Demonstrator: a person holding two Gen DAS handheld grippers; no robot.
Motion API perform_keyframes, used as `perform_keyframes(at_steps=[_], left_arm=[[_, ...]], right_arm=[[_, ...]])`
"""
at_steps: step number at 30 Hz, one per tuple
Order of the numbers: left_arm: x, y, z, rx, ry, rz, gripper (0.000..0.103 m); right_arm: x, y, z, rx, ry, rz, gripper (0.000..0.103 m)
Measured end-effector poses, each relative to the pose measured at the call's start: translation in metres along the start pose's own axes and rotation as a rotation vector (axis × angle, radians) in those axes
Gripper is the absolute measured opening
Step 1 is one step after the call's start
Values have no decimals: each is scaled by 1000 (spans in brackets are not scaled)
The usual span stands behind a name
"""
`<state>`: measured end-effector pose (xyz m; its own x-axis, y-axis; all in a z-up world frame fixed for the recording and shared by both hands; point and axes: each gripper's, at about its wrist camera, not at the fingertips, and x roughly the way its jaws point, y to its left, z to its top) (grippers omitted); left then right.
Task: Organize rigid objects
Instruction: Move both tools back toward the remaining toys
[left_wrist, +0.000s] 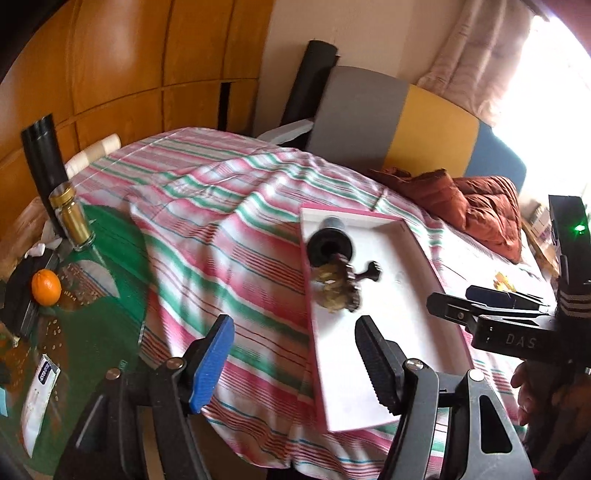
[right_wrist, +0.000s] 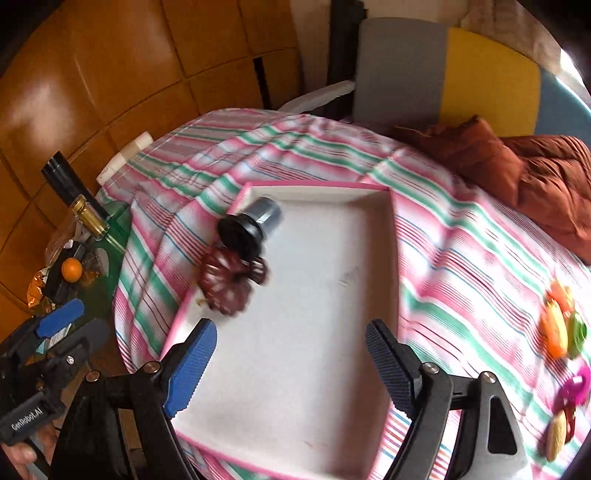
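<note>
A white tray with a pink rim (right_wrist: 317, 195) (left_wrist: 413, 240) lies on the striped cloth. In it are a black-and-grey cylinder (right_wrist: 251, 225) (left_wrist: 328, 243) and a dark flower-shaped piece (right_wrist: 229, 280) (left_wrist: 340, 288) at the tray's left side. My right gripper (right_wrist: 291, 362) is open and empty above the tray's near half. My left gripper (left_wrist: 295, 362) is open and empty over the cloth beside the tray's left rim. Several small colourful toys (right_wrist: 557, 328) lie on the cloth at the far right; a pink one (right_wrist: 576, 384) is below them.
A glass bottle with a gold cap (left_wrist: 70, 214) and an orange (left_wrist: 46, 287) stand on the green table at the left. A rust-coloured jacket (left_wrist: 480, 206) lies at the back right. A grey and yellow chair (left_wrist: 399, 122) stands behind. Wooden panelling is on the left.
</note>
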<state>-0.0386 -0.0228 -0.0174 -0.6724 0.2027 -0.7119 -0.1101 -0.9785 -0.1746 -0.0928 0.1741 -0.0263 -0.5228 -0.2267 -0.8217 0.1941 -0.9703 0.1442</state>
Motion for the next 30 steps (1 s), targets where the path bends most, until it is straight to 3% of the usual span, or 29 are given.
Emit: perform_keyframes(at_steps=[15, 26, 30], left_arm=[[-7, -81, -13, 181, 10, -50, 71], [3, -136, -19, 300, 44, -105, 71], [10, -157, -22, 335, 72, -139, 71]], right_arm=[[-59, -102, -53, 147, -46, -117, 84], [-111, -206, -75, 292, -99, -303, 84], [-129, -259, -91, 430, -147, -399, 84]])
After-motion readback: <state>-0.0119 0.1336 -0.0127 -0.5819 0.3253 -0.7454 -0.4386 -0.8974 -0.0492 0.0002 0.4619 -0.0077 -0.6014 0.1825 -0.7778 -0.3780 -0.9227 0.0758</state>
